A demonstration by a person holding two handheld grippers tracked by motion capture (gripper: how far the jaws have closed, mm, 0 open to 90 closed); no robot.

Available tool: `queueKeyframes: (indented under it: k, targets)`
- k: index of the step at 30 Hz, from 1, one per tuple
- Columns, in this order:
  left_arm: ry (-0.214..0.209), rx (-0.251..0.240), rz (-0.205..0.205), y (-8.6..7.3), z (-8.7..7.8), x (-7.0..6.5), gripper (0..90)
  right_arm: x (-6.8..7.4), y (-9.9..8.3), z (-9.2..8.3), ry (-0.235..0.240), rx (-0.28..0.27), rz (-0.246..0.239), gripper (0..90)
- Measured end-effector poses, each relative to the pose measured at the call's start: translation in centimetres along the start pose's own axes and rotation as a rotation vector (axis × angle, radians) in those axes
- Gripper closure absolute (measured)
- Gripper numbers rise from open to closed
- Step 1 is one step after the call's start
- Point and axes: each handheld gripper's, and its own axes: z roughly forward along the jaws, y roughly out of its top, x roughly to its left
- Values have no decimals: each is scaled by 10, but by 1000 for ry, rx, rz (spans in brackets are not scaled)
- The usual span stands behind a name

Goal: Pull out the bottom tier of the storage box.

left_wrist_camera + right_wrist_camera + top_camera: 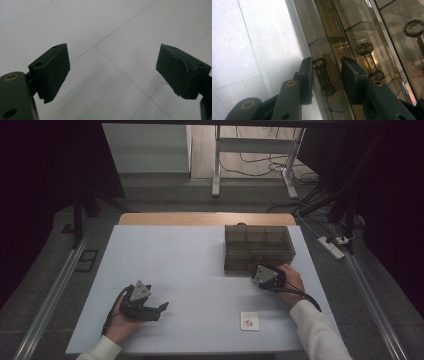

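Note:
A smoky see-through box (pixel 259 245) with several compartments stands on the white table (pixel 175 260) at the back right. My right gripper (pixel 257 269) is against its front wall. In the right gripper view a small dumbbell-shaped handle (pixel 323 78) on that wall sits between the jaws of the right gripper (pixel 327 61). The left pad is close beside the handle, and a gap shows on the right pad's side. My left gripper (pixel 160 310) lies low over the table at the front left, its left gripper (pixel 112 50) jaws spread wide over bare tabletop with nothing between them.
A small white card (pixel 249 321) lies near the table's front edge, below the right hand. A wooden strip (pixel 205 218) borders the far side of the table. Beyond it, on the floor, are a white frame (pixel 252 150), cables and a power strip (pixel 331 246).

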Motion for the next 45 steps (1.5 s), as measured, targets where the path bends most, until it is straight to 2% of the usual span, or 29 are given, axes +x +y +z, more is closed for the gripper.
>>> queueKeyframes:
  k: [7,22,34,45]
  targets:
    - [0,0,1,0,0,0,123,1,0,-1,9,-5,14,624]
    - [0,2,0,0,0,0,123,1,1,-3,25,-4,5,629]
    - [2,2,0,0,0,0,122,0,1,-6,47,-4,20,631]
    - [4,2,1,-1,-1,1,122,-1,2,-9,55,-21,32,631]
